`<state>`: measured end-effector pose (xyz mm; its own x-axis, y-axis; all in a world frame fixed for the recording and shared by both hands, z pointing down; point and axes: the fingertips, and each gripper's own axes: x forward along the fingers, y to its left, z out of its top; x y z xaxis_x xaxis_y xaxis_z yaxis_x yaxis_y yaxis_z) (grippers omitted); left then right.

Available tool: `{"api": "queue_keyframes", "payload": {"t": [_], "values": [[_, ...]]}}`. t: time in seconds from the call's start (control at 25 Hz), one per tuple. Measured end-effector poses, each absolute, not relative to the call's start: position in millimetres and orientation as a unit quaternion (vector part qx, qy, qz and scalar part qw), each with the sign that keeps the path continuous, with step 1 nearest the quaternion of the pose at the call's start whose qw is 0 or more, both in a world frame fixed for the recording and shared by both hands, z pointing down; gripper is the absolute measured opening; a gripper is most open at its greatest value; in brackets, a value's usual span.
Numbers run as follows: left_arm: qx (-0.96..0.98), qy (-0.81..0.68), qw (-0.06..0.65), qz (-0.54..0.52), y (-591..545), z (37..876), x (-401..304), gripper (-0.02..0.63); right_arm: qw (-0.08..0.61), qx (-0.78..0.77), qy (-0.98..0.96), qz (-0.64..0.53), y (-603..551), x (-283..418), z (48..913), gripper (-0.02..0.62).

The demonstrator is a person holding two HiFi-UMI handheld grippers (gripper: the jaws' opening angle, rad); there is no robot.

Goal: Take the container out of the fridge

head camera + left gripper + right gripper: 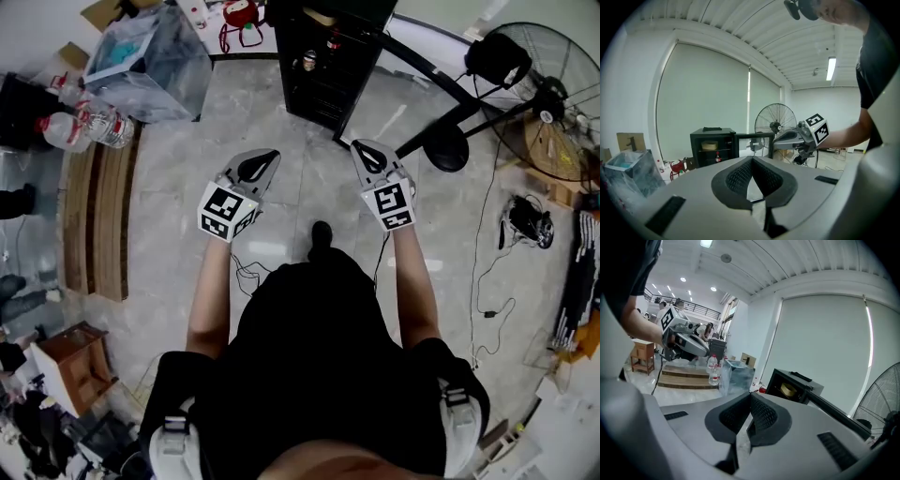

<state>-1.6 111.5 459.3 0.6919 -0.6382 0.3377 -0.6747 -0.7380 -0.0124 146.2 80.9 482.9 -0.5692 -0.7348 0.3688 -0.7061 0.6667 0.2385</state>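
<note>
A small black fridge (323, 66) stands on the floor ahead with its door (752, 139) swung open. On its upper shelf lies a round pale container (709, 146), which the right gripper view shows too (789, 390). A red-labelled bottle (717, 157) stands on the shelf below it. My left gripper (261, 165) hovers short of the fridge, shut and empty. My right gripper (367, 153) is level with it on the right, also shut with nothing between its pads. Both are well apart from the fridge.
A standing fan (553, 103) and its base (447, 148) are to the right of the fridge. A clear plastic box (150, 56), water bottles (89, 127) and a wooden pallet (94, 216) lie at the left. Cables (487, 300) trail on the floor at the right.
</note>
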Motion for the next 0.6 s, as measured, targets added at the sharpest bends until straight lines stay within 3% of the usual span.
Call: {"api": "queue_keyframes", "payload": {"t": [0.6], "values": [[0.890,-0.416,0.069,0.175,33,476,9,0.017,0.218,0.349,-0.911,-0.030,-19,152,508,-0.003]]}}
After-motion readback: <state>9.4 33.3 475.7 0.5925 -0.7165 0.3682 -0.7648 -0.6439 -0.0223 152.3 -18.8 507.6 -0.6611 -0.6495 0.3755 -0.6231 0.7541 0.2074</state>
